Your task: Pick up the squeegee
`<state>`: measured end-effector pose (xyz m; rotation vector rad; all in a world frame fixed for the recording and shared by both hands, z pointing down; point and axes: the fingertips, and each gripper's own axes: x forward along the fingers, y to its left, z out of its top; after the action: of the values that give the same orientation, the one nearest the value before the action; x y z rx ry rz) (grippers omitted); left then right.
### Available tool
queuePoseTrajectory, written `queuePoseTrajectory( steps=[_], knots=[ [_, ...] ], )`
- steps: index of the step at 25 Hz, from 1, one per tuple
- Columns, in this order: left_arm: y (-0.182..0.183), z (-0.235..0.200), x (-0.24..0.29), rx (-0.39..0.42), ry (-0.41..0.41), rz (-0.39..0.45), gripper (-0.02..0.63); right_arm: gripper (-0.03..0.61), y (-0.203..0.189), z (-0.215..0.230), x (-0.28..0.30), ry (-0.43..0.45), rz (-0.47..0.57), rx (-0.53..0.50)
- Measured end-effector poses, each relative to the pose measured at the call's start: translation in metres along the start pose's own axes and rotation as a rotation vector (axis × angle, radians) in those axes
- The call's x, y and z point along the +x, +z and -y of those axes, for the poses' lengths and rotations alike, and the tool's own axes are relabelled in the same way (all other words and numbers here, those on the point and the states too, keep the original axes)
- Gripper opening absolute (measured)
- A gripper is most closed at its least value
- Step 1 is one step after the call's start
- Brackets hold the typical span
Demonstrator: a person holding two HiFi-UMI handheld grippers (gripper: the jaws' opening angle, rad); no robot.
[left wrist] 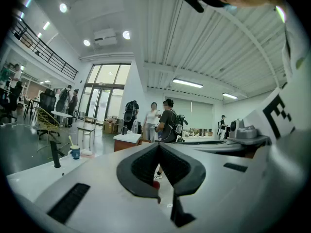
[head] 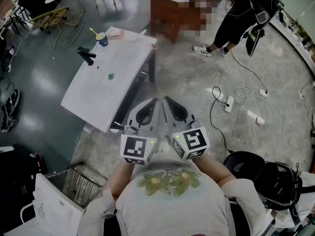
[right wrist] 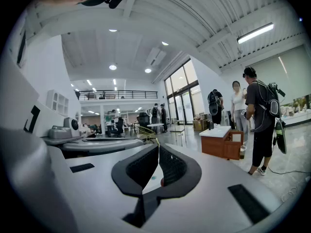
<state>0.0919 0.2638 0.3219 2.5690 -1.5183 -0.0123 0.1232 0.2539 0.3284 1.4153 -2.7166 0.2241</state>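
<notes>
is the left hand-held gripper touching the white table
No, the left hand-held gripper hangs shut and empty in mid-air, clear of the white table.

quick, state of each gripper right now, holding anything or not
left gripper: closed, jaws together, holding nothing
right gripper: closed, jaws together, holding nothing

White table looking smooth and glossy, grey floor shining like polished concrete, cabinet showing brown wood, left gripper wearing matt grey plastic, pads possibly ribbed rubber.
</notes>
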Motion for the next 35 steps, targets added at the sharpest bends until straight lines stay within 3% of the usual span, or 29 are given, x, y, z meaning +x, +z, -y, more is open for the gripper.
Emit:
queuePoseTrajectory(
  steps=[5, 11, 16, 35],
  knots=[
    [-0.006, 0.011, -0.005, 0.003, 0.001, -0.001, 0.009, 0.026, -0.002, 0.002, -0.011, 0.008, 0.029, 0.015],
    [-0.013, 0.018, -0.002, 0.000, 0.028, -0.001, 0.009, 0.027, -0.002, 0.009, -0.017, 0.017, 0.062, -0.055],
    [-0.012, 0.011, 0.008, -0.001, 0.027, -0.004, 0.009, 0.028, -0.004, 0.020, -0.009, 0.008, 0.054, -0.032],
    [0.006, -0.113, 0.122, -0.010, 0.045, -0.011, 0.008, 0.028, 0.019, 0.070, 0.149, 0.007, 0.006, -0.075]
  ],
)
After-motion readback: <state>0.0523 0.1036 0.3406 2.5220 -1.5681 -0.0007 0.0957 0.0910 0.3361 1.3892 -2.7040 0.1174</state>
